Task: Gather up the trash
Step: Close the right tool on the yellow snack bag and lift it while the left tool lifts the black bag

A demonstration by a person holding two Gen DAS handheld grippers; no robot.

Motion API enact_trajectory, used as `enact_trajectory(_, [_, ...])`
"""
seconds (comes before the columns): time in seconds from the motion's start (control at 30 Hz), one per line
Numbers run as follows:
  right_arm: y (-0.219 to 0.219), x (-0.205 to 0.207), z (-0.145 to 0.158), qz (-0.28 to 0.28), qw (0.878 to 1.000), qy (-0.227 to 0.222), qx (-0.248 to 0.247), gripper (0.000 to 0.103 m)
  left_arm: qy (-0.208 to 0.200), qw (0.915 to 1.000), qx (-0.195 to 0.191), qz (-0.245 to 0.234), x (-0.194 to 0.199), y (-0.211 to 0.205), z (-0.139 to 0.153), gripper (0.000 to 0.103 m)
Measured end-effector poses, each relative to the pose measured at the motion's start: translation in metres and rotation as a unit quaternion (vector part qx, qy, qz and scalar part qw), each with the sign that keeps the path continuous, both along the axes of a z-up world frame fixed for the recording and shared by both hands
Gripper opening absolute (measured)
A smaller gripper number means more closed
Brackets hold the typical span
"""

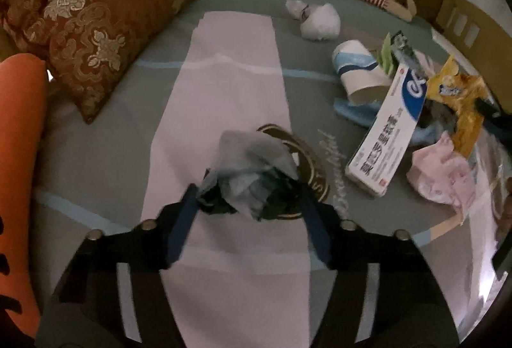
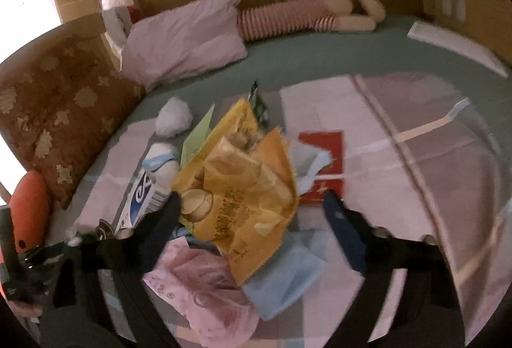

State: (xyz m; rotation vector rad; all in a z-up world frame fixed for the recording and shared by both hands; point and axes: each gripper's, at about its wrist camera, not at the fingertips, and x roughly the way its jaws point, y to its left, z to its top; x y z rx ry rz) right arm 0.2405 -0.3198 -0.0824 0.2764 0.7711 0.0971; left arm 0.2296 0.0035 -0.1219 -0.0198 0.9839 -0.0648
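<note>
— What have the left tongs (image 1: 248, 204) got?

— I see them clamped on a crumpled wad of grey-white and dark wrapping (image 1: 249, 175), held over the bed (image 1: 105, 140), above the pale stripe of the cover. The blue fingers (image 1: 182, 229) press it from both sides.

— And the right tongs (image 2: 249, 204)?

— Spread wide apart. Between them sits a yellow snack bag (image 2: 243, 184); whether the left finger touches it I cannot tell, and the other finger (image 2: 342, 226) stands clear of it.

— Where is the rest of the trash?

— Heaped in the middle of the bed. Through the left camera I see a white-and-blue box (image 1: 387, 133) leaning on a tipped paper cup (image 1: 358, 69), a pink plastic bag (image 1: 444, 175) just beside the box, and a ball of white tissue (image 1: 320, 21) further toward the pillows. Through the right camera, a pale blue sheet (image 2: 281, 280) lies under the yellow bag and a red card (image 2: 326, 162) lies past it.

— The head of the bed?

— A brown brocade cushion (image 1: 80, 12), a pink pillow (image 2: 185, 40) and a striped plush toy (image 2: 288, 18).
</note>
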Motion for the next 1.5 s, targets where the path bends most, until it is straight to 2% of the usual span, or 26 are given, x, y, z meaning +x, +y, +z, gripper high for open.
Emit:
enact_trajectory(0.03, [0.000,-0.003,0.001,0.002,1.000,-0.007,0.004,0.036,-0.007,0.9999,-0.008,0.000,-0.002,0.001,0.004,0.049])
enact_trajectory(0.07, [0.002,-0.005,0.005,0.002,1.000,-0.010,-0.001,0.018,-0.012,0.9998,-0.014,0.003,-0.004,0.002,0.008,0.017])
enact_trajectory(0.1, [0.002,-0.010,0.011,0.002,1.000,-0.020,-0.003,0.016,-0.020,0.9995,-0.024,0.008,-0.006,0.004,0.017,0.001])
enact_trajectory(0.3, [0.011,-0.062,0.081,0.027,0.995,-0.094,0.012,0.016,-0.085,0.9937,-0.073,-0.007,-0.039,-0.001,0.083,0.001])
enact_trajectory(0.43, [0.016,-0.108,0.124,0.037,0.991,-0.129,0.022,0.016,-0.123,0.9881,-0.084,-0.037,-0.075,-0.007,0.122,0.001])
enact_trajectory(0.5, [0.017,-0.123,0.133,0.035,0.991,-0.128,0.022,0.016,-0.130,0.9871,-0.078,-0.052,-0.092,-0.010,0.133,0.001])
enact_trajectory(0.53, [0.016,-0.131,0.136,0.032,0.991,-0.129,0.023,0.016,-0.128,0.9877,-0.073,-0.053,-0.096,-0.008,0.133,0.003])
enact_trajectory(0.57, [0.017,-0.142,0.140,0.027,0.991,-0.131,0.021,0.016,-0.126,0.9885,-0.066,-0.051,-0.098,-0.006,0.131,0.034])
enact_trajectory(0.6, [0.017,-0.146,0.141,0.025,0.991,-0.131,0.019,0.016,-0.125,0.9902,-0.050,-0.039,-0.098,-0.003,0.127,0.101])
enact_trajectory(0.63, [0.018,-0.154,0.143,0.022,0.991,-0.133,0.018,0.016,-0.135,0.9900,-0.034,-0.025,-0.098,0.000,0.122,0.096])
enact_trajectory(0.7, [0.018,-0.162,0.145,0.020,0.990,-0.136,0.022,0.016,-0.121,0.9924,-0.012,-0.018,-0.089,0.006,0.104,0.100])
enact_trajectory(0.8, [0.019,-0.164,0.147,0.024,0.990,-0.139,0.032,0.016,-0.085,0.9961,-0.021,-0.013,-0.069,0.015,0.080,0.100])
enact_trajectory(0.9, [0.025,-0.159,0.144,0.033,0.990,-0.138,0.023,0.016,-0.092,0.9950,-0.036,-0.007,-0.044,0.014,0.068,0.100])
enact_trajectory(1.0, [0.023,-0.156,0.141,0.036,0.990,-0.134,0.038,0.016,-0.089,0.9949,-0.046,-0.010,-0.016,0.005,0.053,0.100])
enact_trajectory(1.2, [0.021,-0.153,0.138,0.045,0.989,-0.132,0.039,0.016,-0.069,0.9974,-0.018,0.003,0.044,-0.015,0.019,0.100])
enact_trajectory(1.23, [0.022,-0.152,0.137,0.046,0.990,-0.131,0.041,0.016,-0.073,0.9970,-0.019,0.015,0.056,-0.015,0.014,0.099])
enact_trajectory(1.27, [0.022,-0.151,0.137,0.047,0.990,-0.129,0.043,0.016,-0.072,0.9969,-0.024,0.021,0.062,-0.014,0.011,0.092])
enact_trajectory(1.3, [0.023,-0.149,0.137,0.048,0.989,-0.129,0.044,0.016,-0.058,0.9974,-0.035,0.024,0.073,-0.014,0.004,0.067])
enact_trajectory(1.33, [0.024,-0.148,0.137,0.049,0.989,-0.129,0.043,0.016,-0.037,0.9982,-0.042,0.022,0.080,-0.014,-0.002,0.048])
enact_trajectory(1.37, [0.025,-0.146,0.137,0.052,0.989,-0.130,0.041,0.016,-0.014,0.9981,-0.055,0.023,0.086,-0.013,-0.009,0.042])
enact_trajectory(1.4, [0.027,-0.146,0.137,0.055,0.989,-0.129,0.040,0.016,-0.020,0.9973,-0.061,0.034,0.083,-0.010,-0.008,0.037])
enact_trajectory(1.5, [0.031,-0.145,0.135,0.062,0.990,-0.124,0.039,0.016,-0.010,0.9974,-0.064,0.030,0.067,-0.009,0.003,0.035])
